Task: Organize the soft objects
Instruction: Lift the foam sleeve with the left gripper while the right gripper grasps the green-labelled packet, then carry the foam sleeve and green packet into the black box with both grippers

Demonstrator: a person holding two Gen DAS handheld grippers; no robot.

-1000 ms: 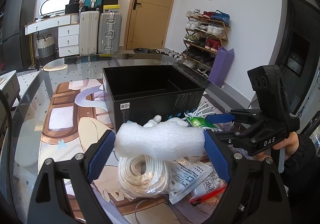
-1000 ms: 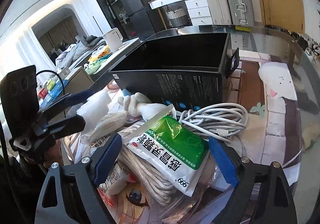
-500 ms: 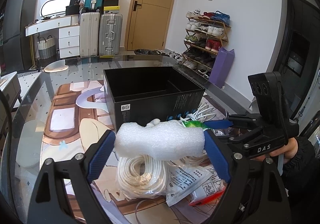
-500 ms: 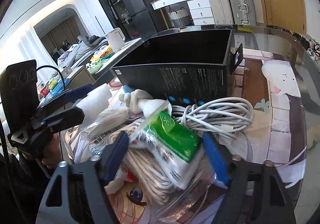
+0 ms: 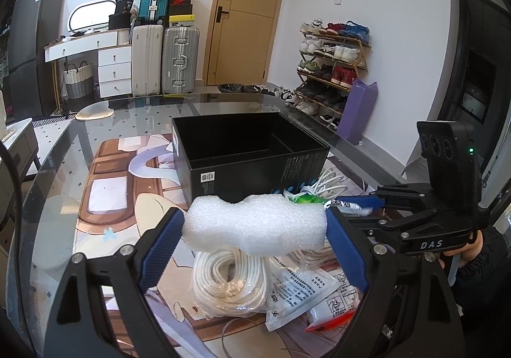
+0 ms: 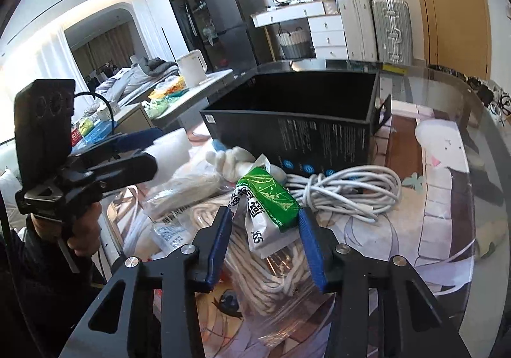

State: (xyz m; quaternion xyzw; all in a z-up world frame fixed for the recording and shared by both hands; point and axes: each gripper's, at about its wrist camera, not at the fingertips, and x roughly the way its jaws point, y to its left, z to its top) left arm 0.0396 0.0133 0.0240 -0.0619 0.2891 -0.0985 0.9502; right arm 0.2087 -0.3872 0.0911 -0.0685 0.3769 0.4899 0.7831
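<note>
Closing over the last second, the right gripper [image 6: 263, 220] has pinched the green-and-white packet [image 6: 266, 198] between its fingers [image 6: 220, 236], lifted off the rope coil [image 6: 268, 275]. Ahead of both fingers, the black box [image 5: 249, 150] stands open on the worktop [image 5: 57, 173]. Left gripper [image 5: 255, 230] fingers clamp the white foam block [image 5: 255, 224].

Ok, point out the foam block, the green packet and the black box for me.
foam block [image 5: 255, 224], left wrist view, middle of its front face.
green packet [image 6: 270, 198], right wrist view, its green upper side.
black box [image 5: 255, 169], left wrist view, its near outer wall.
</note>
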